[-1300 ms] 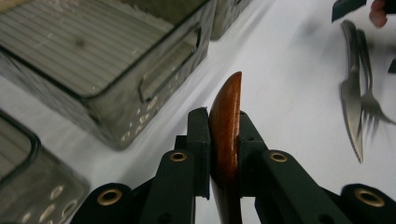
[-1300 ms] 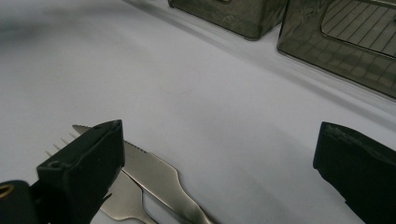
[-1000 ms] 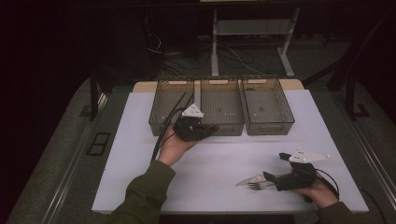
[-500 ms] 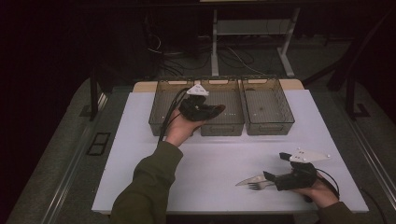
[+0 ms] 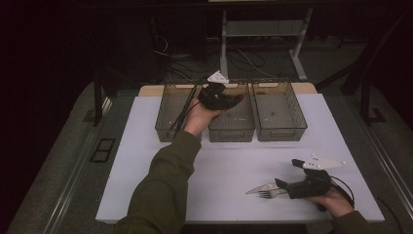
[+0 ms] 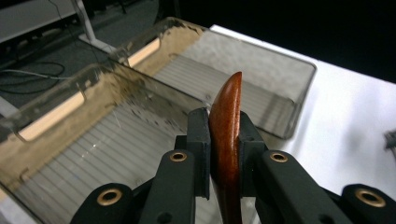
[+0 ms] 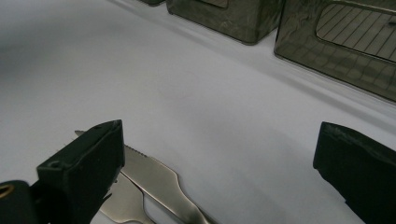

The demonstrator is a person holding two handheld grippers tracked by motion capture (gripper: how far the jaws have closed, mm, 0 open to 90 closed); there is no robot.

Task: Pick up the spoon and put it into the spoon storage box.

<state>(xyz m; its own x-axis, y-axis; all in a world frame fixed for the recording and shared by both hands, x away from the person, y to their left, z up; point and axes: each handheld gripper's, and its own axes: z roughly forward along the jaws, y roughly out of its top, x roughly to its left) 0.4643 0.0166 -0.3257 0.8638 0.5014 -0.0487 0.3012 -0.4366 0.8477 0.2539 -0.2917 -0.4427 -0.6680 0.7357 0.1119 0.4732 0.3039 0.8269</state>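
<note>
A reddish-brown wooden piece [image 6: 227,121], edge-up, is clamped between the jaws of the left gripper [image 5: 217,97], held above the middle one of three clear plastic bins [image 5: 232,127] at the far side of the white table [image 5: 146,161]. Near the front edge, the right gripper [image 5: 287,187] rests with jaws spread wide, beside a steel knife [image 7: 156,175] and fork [image 5: 267,194].

You are working at a white table [image 5: 146,161] where three smoky clear bins [image 5: 280,105] are sitting in a row toward twelve o'clock, while a knife [image 5: 260,188] and fork [image 5: 269,194] are lying together near five o'clock.
</note>
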